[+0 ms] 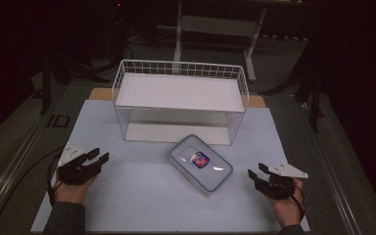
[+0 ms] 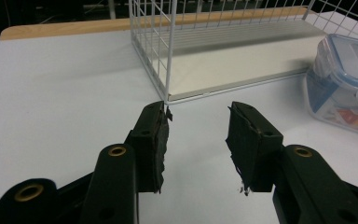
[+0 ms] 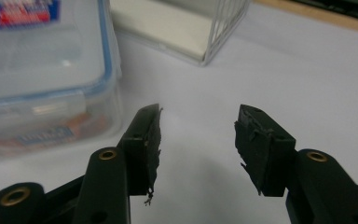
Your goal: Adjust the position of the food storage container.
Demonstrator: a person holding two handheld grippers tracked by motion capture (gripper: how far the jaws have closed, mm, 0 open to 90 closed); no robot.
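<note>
Food box (image 1: pixel 201 164) — on the white mat, between both grippers, untouched.
Its long axis is set diagonally; the right gripper (image 1: pixel 255 176) is placed nearer than the left gripper (image 1: pixel 98 157) — both jaws released, empty.

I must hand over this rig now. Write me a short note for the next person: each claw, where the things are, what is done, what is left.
Left claw: open, holding nothing, resting near the left side of the white mat.
Right claw: open, holding nothing, near the right side.
Lidded clear container: on the mat between the claws, lid on, just in front of the white wire rack.
Done: nothing visible so far; the container is untouched.
Left: probably to grasp the container and move it, perhaps to the rack.
</note>
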